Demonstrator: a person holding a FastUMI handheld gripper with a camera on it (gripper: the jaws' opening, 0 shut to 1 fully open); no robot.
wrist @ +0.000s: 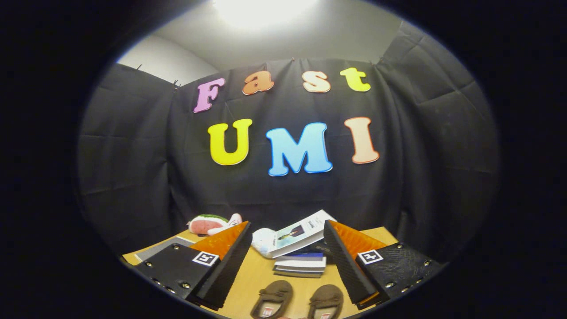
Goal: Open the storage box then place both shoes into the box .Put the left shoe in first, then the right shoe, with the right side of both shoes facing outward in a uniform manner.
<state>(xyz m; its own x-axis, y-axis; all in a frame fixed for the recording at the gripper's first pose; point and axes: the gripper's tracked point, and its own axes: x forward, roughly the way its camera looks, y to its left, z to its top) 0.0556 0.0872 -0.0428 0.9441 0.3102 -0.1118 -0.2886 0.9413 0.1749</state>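
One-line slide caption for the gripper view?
Open gripper hovers over two brown shoes on the wooden table, stacked books beyond.

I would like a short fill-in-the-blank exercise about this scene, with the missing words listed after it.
1. The claw is ____, holding nothing.
2. The two brown slip-on shoes lie on the wooden ____ between the fingers.
3. Beyond the shoes, an open booklet rests on a stack of ____.
4. The watermelon-patterned plush toy lies beside the black ____ wall.

Missing words: open; table; books; cloth
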